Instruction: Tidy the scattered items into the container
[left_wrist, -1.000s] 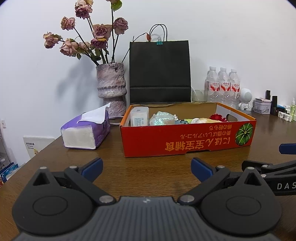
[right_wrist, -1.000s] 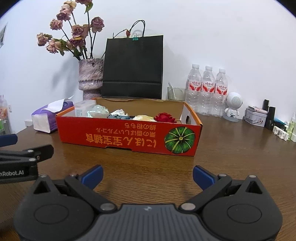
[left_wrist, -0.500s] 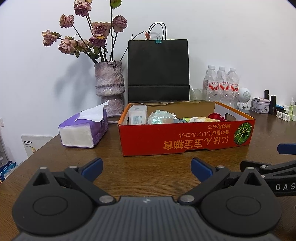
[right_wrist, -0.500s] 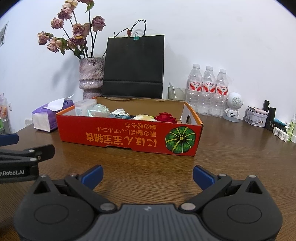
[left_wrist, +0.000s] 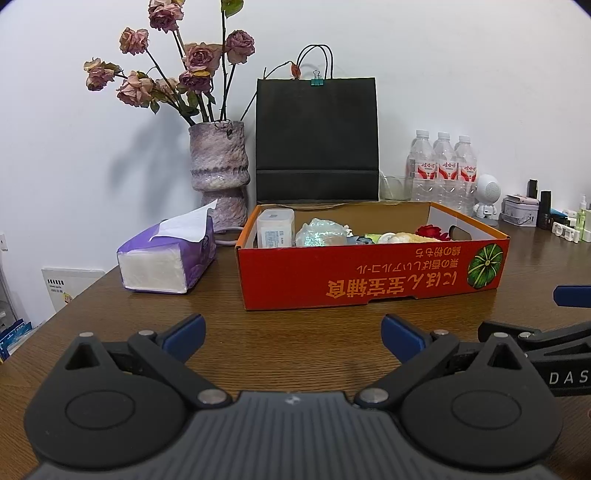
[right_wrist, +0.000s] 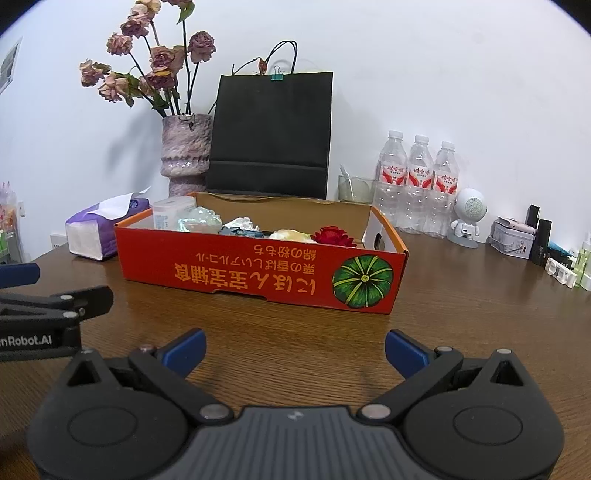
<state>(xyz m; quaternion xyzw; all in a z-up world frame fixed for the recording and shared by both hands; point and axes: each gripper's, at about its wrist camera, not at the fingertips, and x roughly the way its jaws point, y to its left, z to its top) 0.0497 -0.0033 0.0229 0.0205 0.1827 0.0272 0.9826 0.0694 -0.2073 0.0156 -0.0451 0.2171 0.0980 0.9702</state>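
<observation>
A: Start with the biggest. Wooden table (left_wrist: 295, 332), brown, bare across the near half. Everything else sits toward the wall.

B: Next, the black paper bag (left_wrist: 317, 140), upright against the wall, a clip on its handles. Beside it the vase of dried roses (left_wrist: 218, 173). Both parked out of the work area, I'd judge.

A: Then the container: red cardboard box (right_wrist: 258, 273), open top, low walls, pumpkin print on the front. Set broadside to both grippers, so either can reach over the near wall.

B: Contents?

A: A white jar (left_wrist: 275, 232) at the left end, a shiny crumpled wrapper (left_wrist: 321, 232) next to it, pale items mid-box I can't identify, a red rose (right_wrist: 332, 236) near the right end. All inside, below or just above the rim.

B: Purple tissue pack (left_wrist: 170, 258) stands just left of the box, on the table. Water bottles (right_wrist: 417, 184) and small toiletries stay by the wall at the right.

A: Left gripper (left_wrist: 293, 334): jaws spread wide, nothing between them, low over bare table. Right gripper (right_wrist: 295, 349): same, splayed and empty, alongside.

B: No loose item on the near table. My reading: the tidying looks about done, unless the tissue pack counts.
</observation>
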